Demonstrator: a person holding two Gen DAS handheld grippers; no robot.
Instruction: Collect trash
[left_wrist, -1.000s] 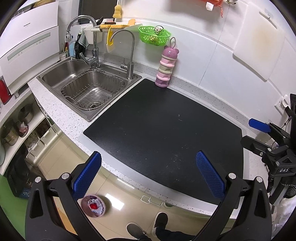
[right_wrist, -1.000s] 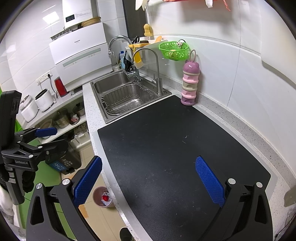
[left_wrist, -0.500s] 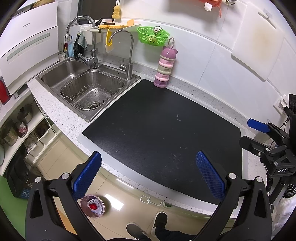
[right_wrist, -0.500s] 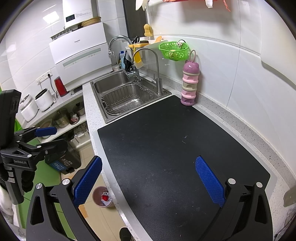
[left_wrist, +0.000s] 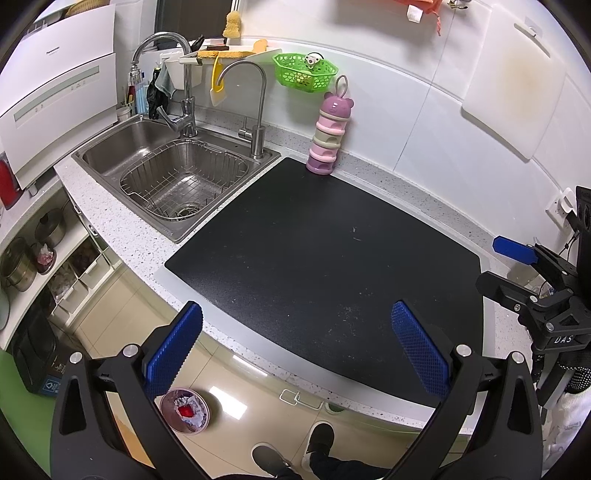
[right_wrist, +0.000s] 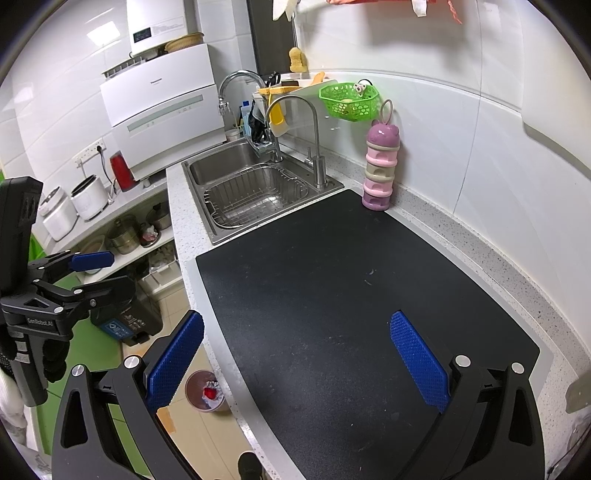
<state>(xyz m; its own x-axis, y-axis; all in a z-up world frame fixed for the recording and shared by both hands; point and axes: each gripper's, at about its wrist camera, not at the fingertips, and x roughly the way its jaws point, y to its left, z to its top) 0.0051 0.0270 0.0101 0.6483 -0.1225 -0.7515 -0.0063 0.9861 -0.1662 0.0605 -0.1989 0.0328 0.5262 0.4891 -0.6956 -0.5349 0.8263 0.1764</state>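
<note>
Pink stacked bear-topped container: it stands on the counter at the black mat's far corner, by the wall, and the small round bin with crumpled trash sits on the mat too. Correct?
Not quite. The pink stacked bear-topped container does stand at the far corner of the black mat, by the wall. But the small round bin with crumpled trash sits on the floor below the counter edge, as the left wrist view shows.

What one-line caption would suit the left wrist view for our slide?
Open left gripper above a black countertop mat, with a small round trash bin on the floor below.
</note>
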